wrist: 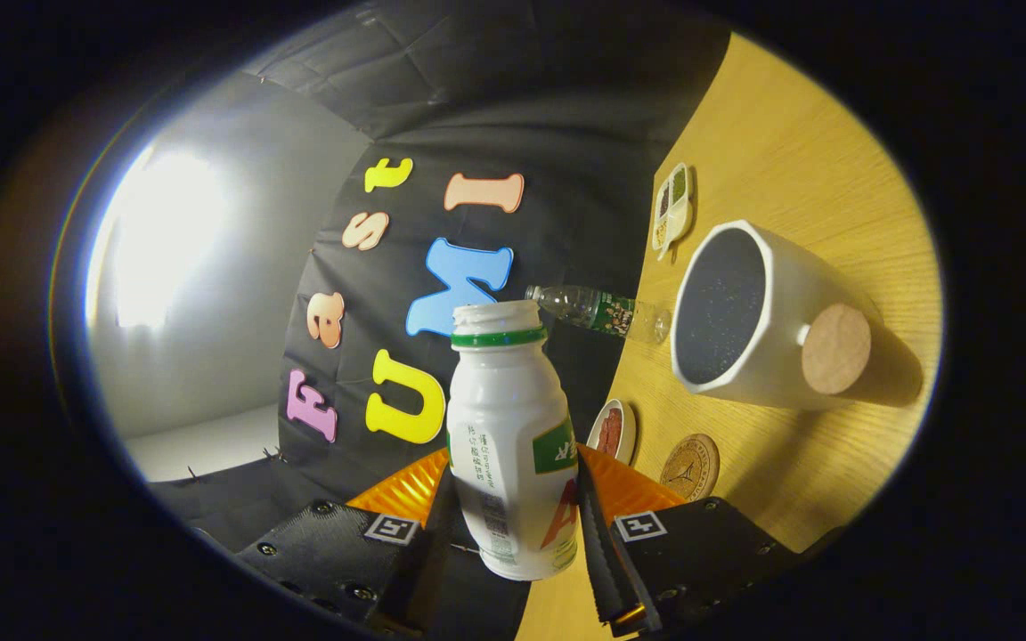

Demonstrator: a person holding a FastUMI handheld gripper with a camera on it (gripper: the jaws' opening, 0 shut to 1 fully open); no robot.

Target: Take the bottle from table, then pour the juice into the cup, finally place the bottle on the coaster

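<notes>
The pale wooden tabletop (780, 160) appears tipped on its side, so the view is rolled. On it stands the white faceted ceramic cup (780, 312) with a cork disc on its wall, its dark inside showing no juice that I can make out. The white plastic bottle with a green neck band (508, 427), uncapped, is clamped between both fingers of the hand-held gripper (513, 525) (lifted, seemingly tilting towards the cup). Pickup looks done; pouring seems just beginning. The small round brown coaster (689, 466) lies bare, nearer the fingers than the cup.

Gripper (513, 516) rolled sideways, jaws closed on the bottle (508, 436), both pressing
</notes>
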